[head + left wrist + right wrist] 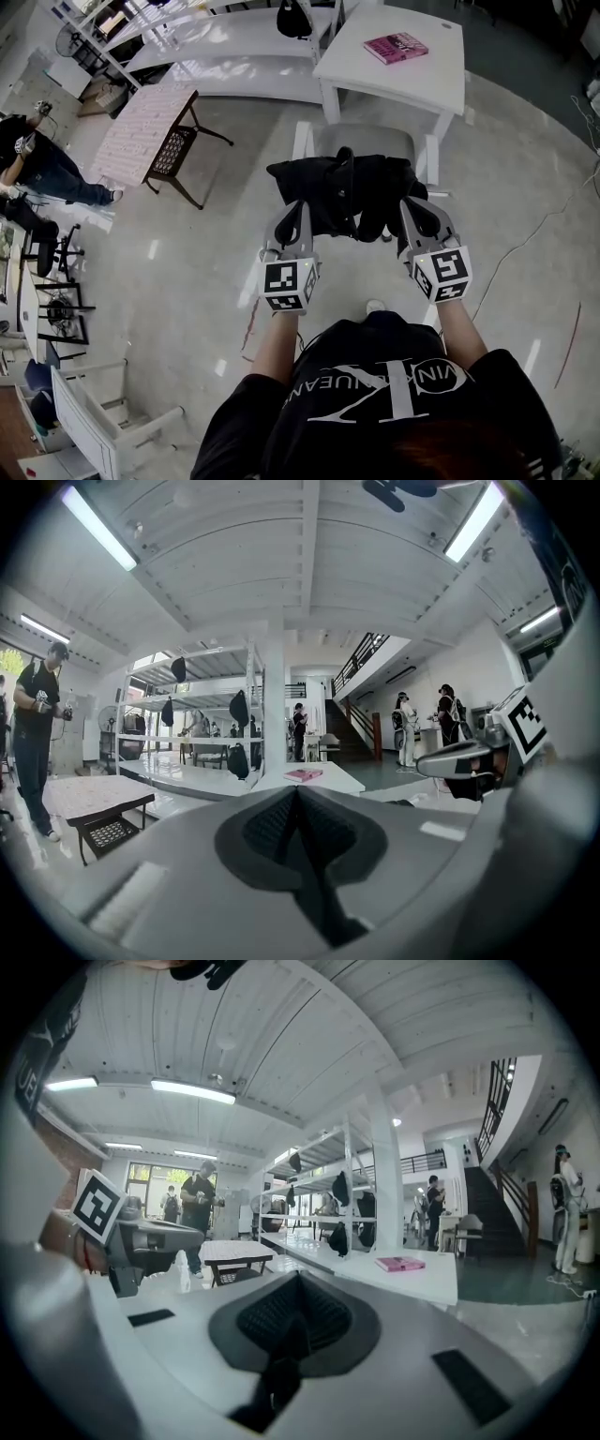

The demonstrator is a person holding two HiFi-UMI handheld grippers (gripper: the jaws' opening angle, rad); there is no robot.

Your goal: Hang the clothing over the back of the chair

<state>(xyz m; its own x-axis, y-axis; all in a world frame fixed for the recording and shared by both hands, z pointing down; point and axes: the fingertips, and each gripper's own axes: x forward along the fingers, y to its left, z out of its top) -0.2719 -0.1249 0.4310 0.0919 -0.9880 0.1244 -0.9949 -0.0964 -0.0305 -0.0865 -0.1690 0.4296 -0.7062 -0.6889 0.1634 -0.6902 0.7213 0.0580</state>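
Observation:
A black garment (342,192) hangs stretched between my two grippers, just above a white chair (366,141) with a pale seat. My left gripper (296,210) is shut on the garment's left end and my right gripper (410,206) is shut on its right end. The garment hides the near part of the chair. In the left gripper view the shut left gripper (298,808) pinches dark fabric (323,892), which trails down from its jaws. In the right gripper view the shut right gripper (296,1312) also holds black cloth (270,1377).
A white table (412,80) with a pink book (395,46) stands right behind the chair. A small dark-framed table (150,131) is at the left, and long white shelves (234,56) run behind it. A person (42,164) stands far left. White furniture (94,412) sits at lower left.

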